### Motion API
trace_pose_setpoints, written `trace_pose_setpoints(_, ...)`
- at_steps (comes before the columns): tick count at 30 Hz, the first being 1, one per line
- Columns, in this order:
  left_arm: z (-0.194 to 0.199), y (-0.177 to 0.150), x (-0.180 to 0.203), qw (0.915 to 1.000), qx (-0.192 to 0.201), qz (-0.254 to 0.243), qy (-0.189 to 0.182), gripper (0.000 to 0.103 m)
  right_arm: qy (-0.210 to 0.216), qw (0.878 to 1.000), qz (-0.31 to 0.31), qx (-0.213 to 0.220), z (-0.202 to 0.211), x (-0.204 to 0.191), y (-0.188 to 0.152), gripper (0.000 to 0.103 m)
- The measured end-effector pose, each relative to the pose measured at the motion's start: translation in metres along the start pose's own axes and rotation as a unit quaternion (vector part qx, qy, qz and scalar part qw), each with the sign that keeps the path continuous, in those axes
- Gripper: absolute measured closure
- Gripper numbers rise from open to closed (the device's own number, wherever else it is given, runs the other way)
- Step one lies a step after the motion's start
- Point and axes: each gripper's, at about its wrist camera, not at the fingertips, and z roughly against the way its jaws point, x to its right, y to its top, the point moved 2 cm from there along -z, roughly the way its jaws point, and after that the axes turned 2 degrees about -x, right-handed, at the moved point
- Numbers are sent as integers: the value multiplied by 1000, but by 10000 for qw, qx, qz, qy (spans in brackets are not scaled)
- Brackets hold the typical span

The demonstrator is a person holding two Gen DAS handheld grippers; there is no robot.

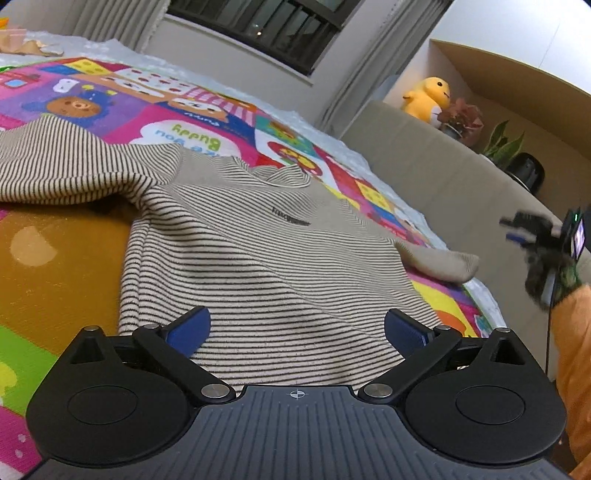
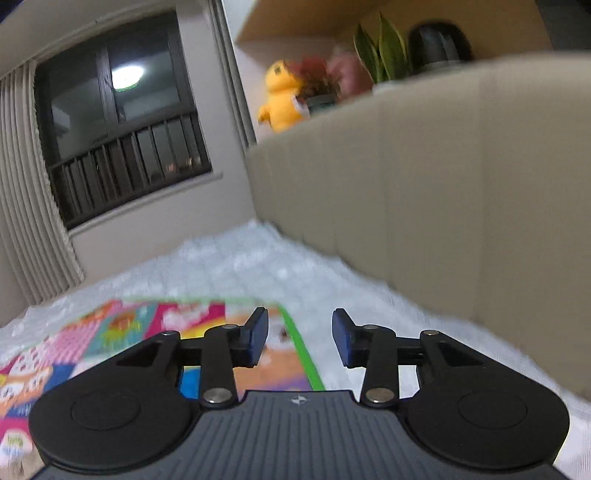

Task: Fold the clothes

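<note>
A: Where is the sweater (image 1: 236,236)?

B: Spread flat on the play mat (image 1: 48,266), front up, collar toward the window (image 1: 258,29). I'd say it lies flat so its edges can be taken and turned over. One sleeve (image 1: 62,166) stretches out to the left; the other sleeve (image 1: 439,260) reaches the mat's right border.

A: And the left hand-held gripper (image 1: 295,332)?

B: Low over the hem, fingers spread wide, nothing between them. The hem runs across the gap, so it looks placed to take that edge.

A: The right hand-held gripper (image 2: 300,339)?

B: Partly parted, empty, up off the mat and aimed past its green corner toward the white bedding (image 2: 258,258). The left camera shows it off to the right, well apart from the sweater.

A: Room to move?

B: Plenty on the left, over bare mat. The right is tighter: the beige headboard (image 2: 443,184) stands close beside the mat, near the right sleeve.
</note>
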Motion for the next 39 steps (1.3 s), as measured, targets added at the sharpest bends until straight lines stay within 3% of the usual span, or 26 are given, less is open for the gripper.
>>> trace_pose_setpoints(3,-1,0,-1,10000,9,11,-18,0,278,9985,43,-468,-6,18,-30,65)
trace_pose_setpoints(6,-2,1,-1,10000,12,22,-12,0,574,9947,2,-853,-27,18,-53,47)
trace_pose_setpoints(8,-2,1,-1,10000,15,18,-6,0,696,9917,35,-1081,-43,12,-67,46)
trace_pose_setpoints(9,-2,1,-1,10000,18,16,-7,0,674,9909,185,-1148,-48,2,-71,56)
trace_pose_setpoints(10,-2,1,-1,10000,20,18,-11,0,641,9900,353,-1208,-52,-9,-73,82)
trace_pose_setpoints(11,-1,1,-1,10000,24,26,-19,0,608,9887,521,-1268,-56,-20,-76,90)
trace_pose_setpoints(13,-1,1,-2,10000,36,49,-42,0,768,9858,889,-1204,-37,-53,-66,92)
trace_pose_setpoints(15,-1,1,-4,9999,52,88,-83,0,1449,9784,742,-1274,-4,-79,-54,92)
trace_pose_setpoints(19,-1,2,-8,9996,95,185,-175,0,2877,9479,387,-1312,60,-130,-23,93)
trace_pose_setpoints(21,-1,2,-9,9995,112,213,-204,0,3103,9435,463,-1065,77,-149,-6,93)
trace_pose_setpoints(23,0,2,-10,9994,128,229,-226,0,2943,9505,581,-808,78,-159,11,93)
trace_pose_setpoints(27,1,2,-12,9991,158,288,-284,0,1197,9897,735,-267,30,-134,44,88)
trace_pose_setpoints(28,1,2,-13,9990,162,300,-294,0,862,9932,769,-121,21,-122,48,81)
trace_pose_setpoints(31,1,1,-13,9989,173,314,-307,0,-70,9960,830,317,-3,-86,58,78)
trace_pose_setpoints(33,1,1,-13,9988,174,329,-316,0,-169,9985,455,271,-9,-57,58,74)
trace_pose_setpoints(39,1,1,-14,9987,182,356,-326,0,159,9973,114,-704,-20,-8,4,71)
